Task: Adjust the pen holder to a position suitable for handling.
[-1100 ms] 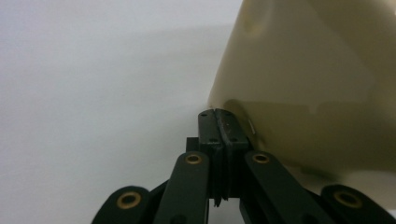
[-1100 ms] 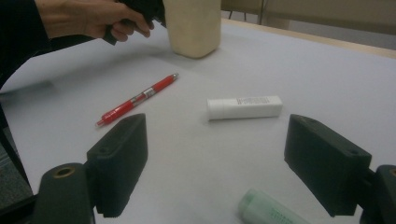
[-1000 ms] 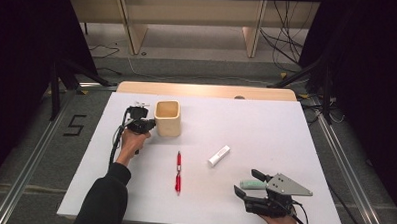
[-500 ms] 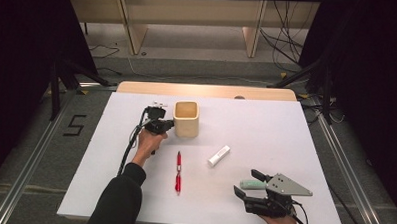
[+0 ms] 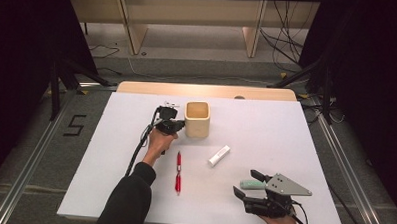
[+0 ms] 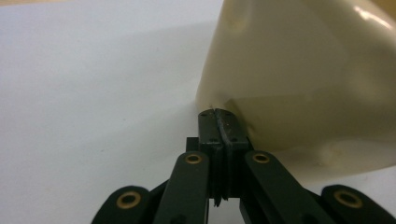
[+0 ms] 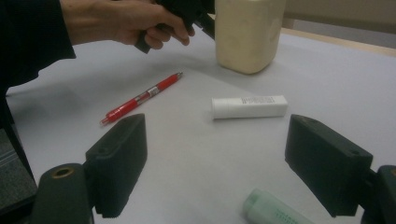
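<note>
From above, my left gripper (image 5: 178, 125) presses, jaws together, against the cream holder (image 5: 197, 120) mid-table. In the left gripper view its wall looks stiff, light, slippery; I'd grasp the rim. My right gripper (image 7: 233, 168) gapes empty.

High view overhead, gripper views low, sharing perhaps the cup (image 5: 197, 119).

Pen (image 5: 178, 172) betw. cup (image 5: 197, 119) & table (image 5: 266, 124) edge

bright table, dark surroundings, close views blurred
</note>
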`<action>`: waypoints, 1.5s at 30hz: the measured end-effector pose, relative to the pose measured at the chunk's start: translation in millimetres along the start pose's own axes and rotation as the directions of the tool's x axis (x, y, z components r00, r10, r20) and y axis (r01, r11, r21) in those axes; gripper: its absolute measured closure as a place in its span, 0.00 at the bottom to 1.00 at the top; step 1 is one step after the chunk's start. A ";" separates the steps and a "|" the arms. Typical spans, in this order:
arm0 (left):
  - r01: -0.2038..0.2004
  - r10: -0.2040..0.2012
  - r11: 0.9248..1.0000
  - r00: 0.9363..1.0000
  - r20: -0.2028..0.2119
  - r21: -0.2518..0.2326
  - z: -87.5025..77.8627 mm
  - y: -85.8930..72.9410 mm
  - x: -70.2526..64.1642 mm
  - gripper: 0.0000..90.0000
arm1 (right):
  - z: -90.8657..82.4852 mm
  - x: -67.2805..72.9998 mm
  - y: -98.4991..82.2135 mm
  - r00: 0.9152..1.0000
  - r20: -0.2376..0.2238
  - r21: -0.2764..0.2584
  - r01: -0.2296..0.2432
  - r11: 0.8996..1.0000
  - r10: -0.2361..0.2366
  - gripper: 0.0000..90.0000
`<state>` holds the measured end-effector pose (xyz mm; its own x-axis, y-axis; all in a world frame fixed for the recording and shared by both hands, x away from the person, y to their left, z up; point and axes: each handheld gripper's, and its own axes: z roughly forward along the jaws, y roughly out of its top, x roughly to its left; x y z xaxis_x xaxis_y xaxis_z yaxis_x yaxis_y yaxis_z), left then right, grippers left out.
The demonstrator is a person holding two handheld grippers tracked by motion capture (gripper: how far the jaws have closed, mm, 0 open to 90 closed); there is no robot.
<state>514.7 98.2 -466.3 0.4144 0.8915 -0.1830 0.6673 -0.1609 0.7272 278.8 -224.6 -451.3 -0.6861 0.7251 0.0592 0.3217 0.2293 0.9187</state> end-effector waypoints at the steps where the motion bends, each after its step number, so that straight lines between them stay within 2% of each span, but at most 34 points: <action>1: 0.001 -0.001 1.000 1.000 -0.001 -0.003 0.7 0.1 -1.3 1.00 | 0.0 0.1 0.0 1.000 0.000 0.001 0.000 1.000 0.000 0.24; 12: -0.005 0.005 1.000 1.000 0.027 0.006 2.7 1.1 -8.0 0.99 | -0.1 -0.4 0.0 1.000 0.002 0.005 0.001 1.000 -0.001 0.24; 14: -0.002 0.002 1.000 1.000 0.019 0.004 0.4 2.0 -7.4 0.98 | -0.4 -0.3 0.0 1.000 0.004 0.003 0.002 1.000 -0.002 0.24; 17: -0.006 0.006 1.000 1.000 0.003 0.031 -6.9 3.8 -5.4 0.85 | -0.8 -0.4 0.1 1.000 0.005 0.002 -0.002 1.000 0.002 0.24; 20: 0.007 -0.008 0.999 1.000 0.018 0.044 -17.1 4.5 -2.8 0.71 | -1.1 -0.5 0.0 1.000 0.006 0.001 0.000 1.000 0.000 0.24; 22: -0.009 0.008 0.998 1.000 0.017 0.056 -26.8 2.9 -5.5 0.69 | -0.7 -0.7 0.0 1.000 0.004 0.001 -0.002 1.000 0.002 0.24; 23: -0.018 0.018 0.998 1.000 0.006 0.068 -30.4 1.9 -7.6 0.58 | -0.6 -0.3 -0.1 1.000 0.008 0.005 -0.001 1.000 0.001 0.24; 25: -0.026 0.025 0.995 1.000 0.008 0.092 -40.6 -3.1 -14.8 0.54 | -0.2 0.0 -0.1 1.000 0.006 0.001 -0.002 1.000 0.002 0.24; 29: -0.027 0.027 0.994 1.000 0.007 0.109 -51.0 -8.6 -22.5 0.46 | -0.5 0.7 0.3 1.000 0.007 0.002 0.000 1.000 0.000 0.24; 30: -0.029 0.028 0.993 1.000 0.007 0.116 -54.0 -10.9 -25.2 0.40 | -0.7 0.5 0.2 1.000 0.008 0.003 0.000 1.000 0.000 0.24; 32: -0.042 0.042 0.990 0.999 0.006 0.131 -59.8 -16.3 -29.5 0.36 | -0.6 0.2 0.1 1.000 0.010 0.001 0.000 1.000 0.000 0.24; 35: -0.053 0.052 0.987 0.999 0.009 0.151 -67.1 -24.4 -32.7 0.33 | -0.7 -0.2 0.0 1.000 0.010 0.001 -0.001 1.000 0.001 0.24; 37: -0.046 0.045 0.986 0.999 0.008 0.159 -70.9 -29.0 -32.6 0.31 | -0.7 0.4 0.0 1.000 0.010 0.002 -0.004 1.000 0.004 0.24; 38: -0.036 0.035 0.987 0.999 0.006 0.155 -72.7 -31.9 -32.8 0.30 | -0.6 0.5 0.0 1.000 0.011 0.005 -0.003 1.000 0.003 0.24; 40: -0.059 0.057 0.986 0.998 0.016 0.156 -78.2 -38.4 -32.7 0.27 | 0.0 1.1 0.0 1.000 0.025 0.017 -0.004 1.000 0.003 0.24; 41: -0.060 0.057 0.990 0.998 0.027 0.127 -85.8 -44.0 -31.4 0.27 | 0.2 1.2 -0.1 1.000 0.023 0.017 -0.004 1.000 0.004 0.24; 42: -0.060 0.057 0.990 0.998 0.027 0.127 -85.8 -44.0 -31.4 0.27 | 0.2 1.2 -0.1 1.000 0.023 0.017 -0.004 1.000 0.004 0.24; 45: -0.066 0.063 0.995 0.997 0.047 0.073 -103.3 -53.7 -29.4 0.27 | 2.7 2.5 0.1 1.000 0.025 0.031 -0.005 1.000 0.004 0.24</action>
<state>402.7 124.4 -431.6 0.4840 0.8588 -0.1678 0.6819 -0.2501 0.6873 278.8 -221.0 -452.1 -0.6683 0.7420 0.0533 0.3451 0.2457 0.9058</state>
